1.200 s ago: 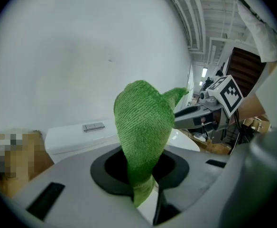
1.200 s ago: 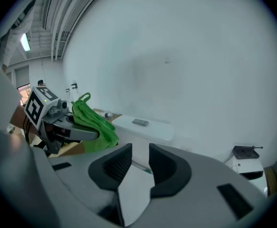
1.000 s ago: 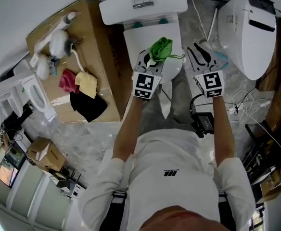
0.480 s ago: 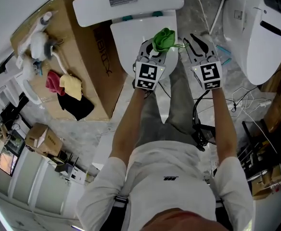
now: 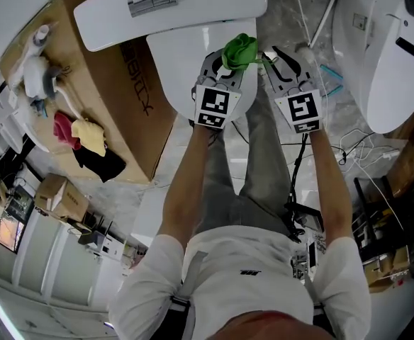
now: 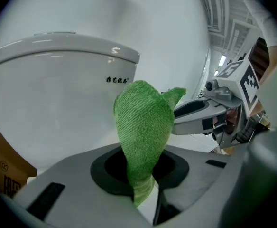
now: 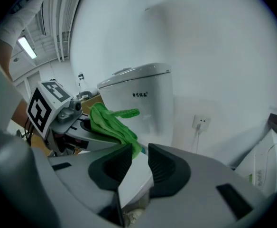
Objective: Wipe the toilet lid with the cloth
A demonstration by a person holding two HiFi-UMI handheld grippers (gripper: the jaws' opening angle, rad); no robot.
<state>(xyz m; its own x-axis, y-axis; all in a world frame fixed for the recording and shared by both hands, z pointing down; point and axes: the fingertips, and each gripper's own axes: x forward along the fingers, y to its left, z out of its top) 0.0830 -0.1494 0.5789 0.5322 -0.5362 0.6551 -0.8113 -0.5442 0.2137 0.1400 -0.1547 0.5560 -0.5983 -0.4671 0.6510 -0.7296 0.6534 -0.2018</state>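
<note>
Over the right edge of the white toilet lid (image 5: 182, 55), the left gripper (image 5: 225, 68) pinches the green cloth (image 5: 239, 51); just beside it, the right gripper (image 5: 290, 61) hangs empty, jaws slightly apart.

The toilet lid (image 5: 186, 62) is lying bare to the left of the left gripper (image 5: 228, 66), leaving open room there. The cistern (image 5: 171, 6) is closing off the far side. A cardboard box (image 5: 115, 98) is crowding the toilet's left flank. The right gripper (image 5: 288, 59) is hanging just beside the cloth (image 5: 239, 48), over the floor strip before a second toilet (image 5: 384, 55), where cables (image 5: 359, 147) are lying.
</note>
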